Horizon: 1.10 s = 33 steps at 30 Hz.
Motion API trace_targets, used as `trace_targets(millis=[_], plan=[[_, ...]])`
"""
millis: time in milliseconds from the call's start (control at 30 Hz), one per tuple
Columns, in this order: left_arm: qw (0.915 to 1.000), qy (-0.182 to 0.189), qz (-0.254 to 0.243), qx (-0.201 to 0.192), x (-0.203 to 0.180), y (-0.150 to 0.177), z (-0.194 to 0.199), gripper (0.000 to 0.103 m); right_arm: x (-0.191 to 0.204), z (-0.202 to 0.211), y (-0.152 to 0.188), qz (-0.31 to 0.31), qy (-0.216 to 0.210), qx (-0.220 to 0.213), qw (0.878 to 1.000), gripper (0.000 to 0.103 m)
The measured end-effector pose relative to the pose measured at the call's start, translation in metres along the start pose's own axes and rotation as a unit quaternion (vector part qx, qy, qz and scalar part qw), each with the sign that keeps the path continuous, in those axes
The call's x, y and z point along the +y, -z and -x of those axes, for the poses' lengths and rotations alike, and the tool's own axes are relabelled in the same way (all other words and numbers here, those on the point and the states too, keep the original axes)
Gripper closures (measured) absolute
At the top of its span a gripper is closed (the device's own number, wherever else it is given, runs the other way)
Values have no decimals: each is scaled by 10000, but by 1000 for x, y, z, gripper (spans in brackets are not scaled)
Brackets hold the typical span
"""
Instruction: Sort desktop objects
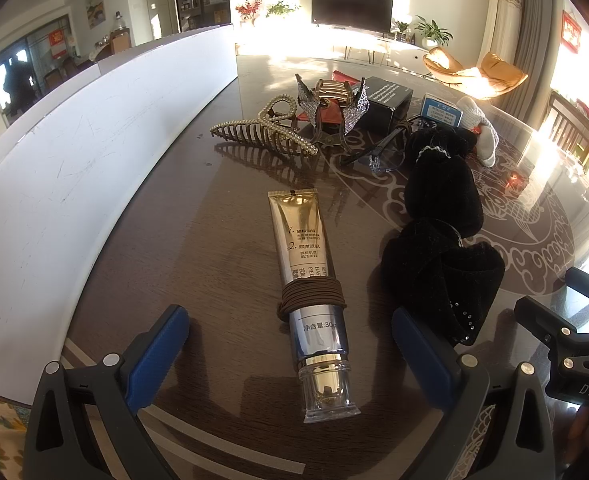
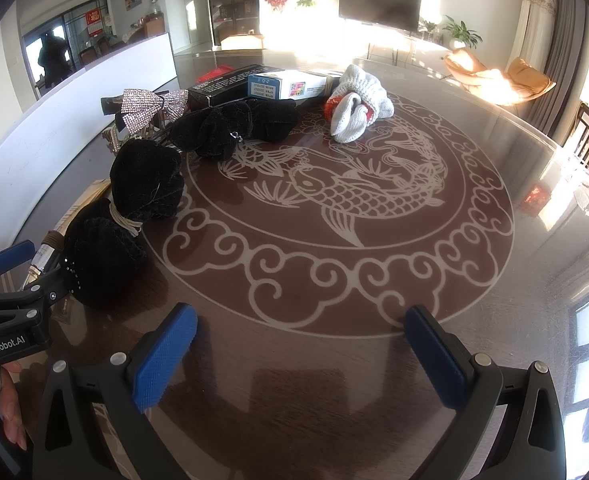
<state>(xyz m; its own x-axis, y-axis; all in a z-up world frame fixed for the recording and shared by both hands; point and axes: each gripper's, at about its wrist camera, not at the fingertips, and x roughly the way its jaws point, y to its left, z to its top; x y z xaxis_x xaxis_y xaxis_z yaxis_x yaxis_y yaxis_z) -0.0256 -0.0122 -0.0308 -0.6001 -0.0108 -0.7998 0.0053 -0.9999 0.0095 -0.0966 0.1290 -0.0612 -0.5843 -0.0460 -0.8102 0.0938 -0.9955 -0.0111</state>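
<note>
Left gripper (image 1: 290, 354) fingers spread wide around the gold-and-silver cosmetic tube (image 1: 309, 276), light, slick, squashy — best pinched at the brown elastic band (image 1: 312, 295); right gripper (image 2: 300, 354) open, empty.

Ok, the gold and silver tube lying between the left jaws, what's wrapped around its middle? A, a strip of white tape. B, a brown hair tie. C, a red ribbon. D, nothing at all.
B: the tube has a brown hair tie coiled several times around it, just above its silver lower part, while the left gripper stands open around the cap end.
</note>
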Motion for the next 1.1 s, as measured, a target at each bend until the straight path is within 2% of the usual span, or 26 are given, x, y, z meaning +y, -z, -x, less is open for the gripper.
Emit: trace_targets(millis=[700, 967, 1100], plan=[[10000, 43, -52, 30, 1, -1, 0, 0, 0, 0, 0, -2, 1, 0, 10000, 0], [9998, -81, 150, 128, 26, 1, 3, 0, 0, 0, 0, -3, 2, -1, 10000, 0], [9996, -100, 128, 209, 25, -4, 0, 0, 0, 0, 0, -5, 1, -1, 10000, 0]])
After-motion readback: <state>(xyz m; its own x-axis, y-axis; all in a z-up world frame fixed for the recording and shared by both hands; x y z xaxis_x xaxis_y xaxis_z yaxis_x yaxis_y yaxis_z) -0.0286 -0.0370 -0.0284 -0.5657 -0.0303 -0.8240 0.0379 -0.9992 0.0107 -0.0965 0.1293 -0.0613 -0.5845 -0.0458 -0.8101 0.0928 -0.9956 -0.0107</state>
